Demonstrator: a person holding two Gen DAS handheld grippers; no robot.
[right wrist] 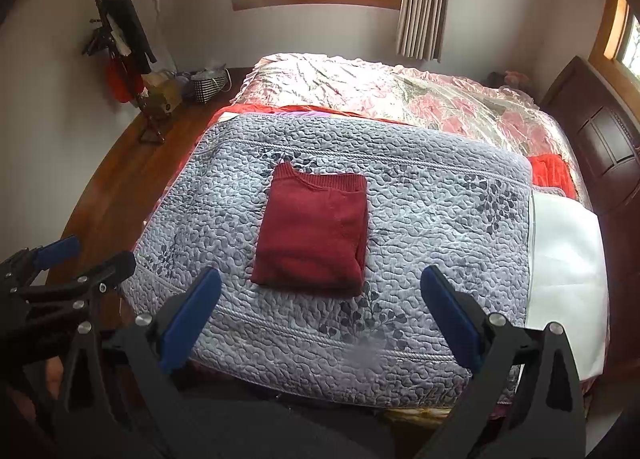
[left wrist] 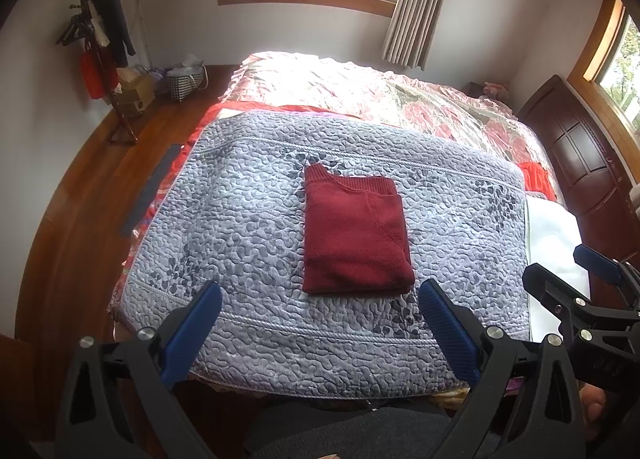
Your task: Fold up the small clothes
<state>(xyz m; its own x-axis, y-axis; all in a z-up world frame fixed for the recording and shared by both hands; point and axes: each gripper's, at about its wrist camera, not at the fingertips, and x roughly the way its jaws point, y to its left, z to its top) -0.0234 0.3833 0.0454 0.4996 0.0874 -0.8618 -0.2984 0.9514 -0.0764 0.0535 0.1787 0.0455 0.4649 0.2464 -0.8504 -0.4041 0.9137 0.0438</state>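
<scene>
Above the near edge of the bed, the left gripper (left wrist: 320, 319) and the right gripper (right wrist: 320, 307) both hang with jaws spread wide and nothing between them. Just beyond their tips, untouched, the dark red sweater (left wrist: 354, 233) lies as a neat rectangle in the middle of the grey quilted bedspread (left wrist: 224, 219), ribbed hem toward the far side. Folding looks finished, though the fisheye may hide a loose layer underneath. Any next move would call for no more than a light smoothing or lifting the bundle by both side edges together.
</scene>
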